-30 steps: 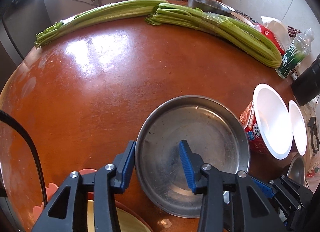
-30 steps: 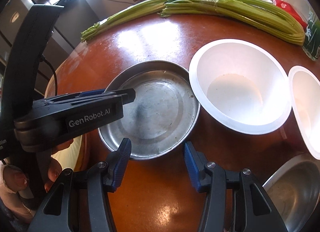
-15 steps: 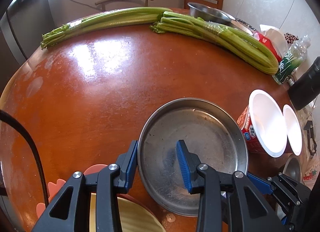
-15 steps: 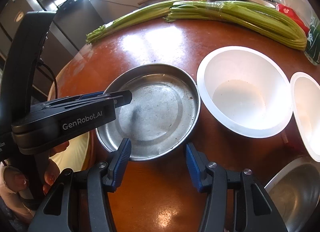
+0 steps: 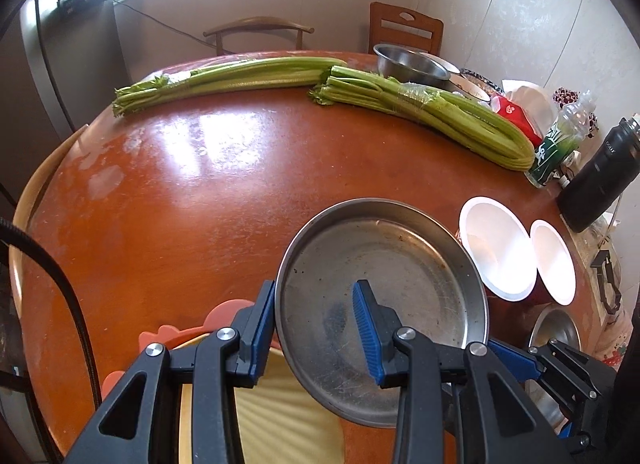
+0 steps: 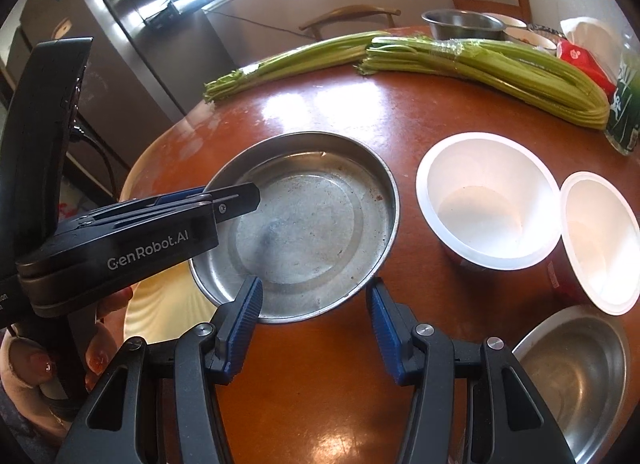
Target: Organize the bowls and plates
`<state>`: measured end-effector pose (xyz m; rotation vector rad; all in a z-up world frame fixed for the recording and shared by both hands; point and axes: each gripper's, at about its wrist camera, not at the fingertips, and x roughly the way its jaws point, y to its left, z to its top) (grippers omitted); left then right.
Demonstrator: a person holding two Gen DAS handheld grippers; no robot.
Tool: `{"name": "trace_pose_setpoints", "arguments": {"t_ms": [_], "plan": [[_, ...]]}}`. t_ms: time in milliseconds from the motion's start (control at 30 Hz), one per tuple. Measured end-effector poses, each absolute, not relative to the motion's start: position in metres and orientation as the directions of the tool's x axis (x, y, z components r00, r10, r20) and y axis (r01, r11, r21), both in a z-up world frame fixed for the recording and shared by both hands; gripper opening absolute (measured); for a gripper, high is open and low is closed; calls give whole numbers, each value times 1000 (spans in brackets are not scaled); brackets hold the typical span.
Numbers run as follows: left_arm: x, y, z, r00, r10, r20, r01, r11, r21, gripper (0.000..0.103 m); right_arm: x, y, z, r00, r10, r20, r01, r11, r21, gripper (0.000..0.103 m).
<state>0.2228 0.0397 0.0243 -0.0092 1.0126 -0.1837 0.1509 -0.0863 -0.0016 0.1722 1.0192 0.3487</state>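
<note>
Round shallow steel plate (image 5: 400, 276) gripped at near rim by left tongs (image 5: 316, 324), one blue pad outside rim, other inside; plate tilted, lifted over yellow ribbed plate (image 5: 280, 416) at near edge of round red-brown counter (image 5: 200, 191). Right tongs (image 6: 314, 320) hold nothing, parted, straddling plate's edge without contact. Two white paper bowls (image 6: 488, 199) right of plate. Steel bowl (image 6: 576, 376) near right. Celery bunches (image 5: 420, 111) far side.

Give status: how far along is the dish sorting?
Done: no stack visible yet. In hand: left gripper clamps the steel plate by its rim, above the yellow plate; right gripper open, empty. Left: two white bowls and the steel bowl sit loose on the table.
</note>
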Motion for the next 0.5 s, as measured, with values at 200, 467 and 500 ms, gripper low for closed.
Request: {"name": "trace_pose_setpoints", "arguments": {"t_ms": [200,467,500], "plan": [[201,47,40,551,-149,-821,129,987,-93,39,139,-80,12,494,375,-784,-238,926,293,57],[182,54,54,577,-139,-805,101,990,-98,39,126,-75,28,517,396,-759,-284,916,284,57],[180,55,55,578,-137,-804,97,990,-99,39,125,-74,30,517,400,-757,-291,914,284,57]]}}
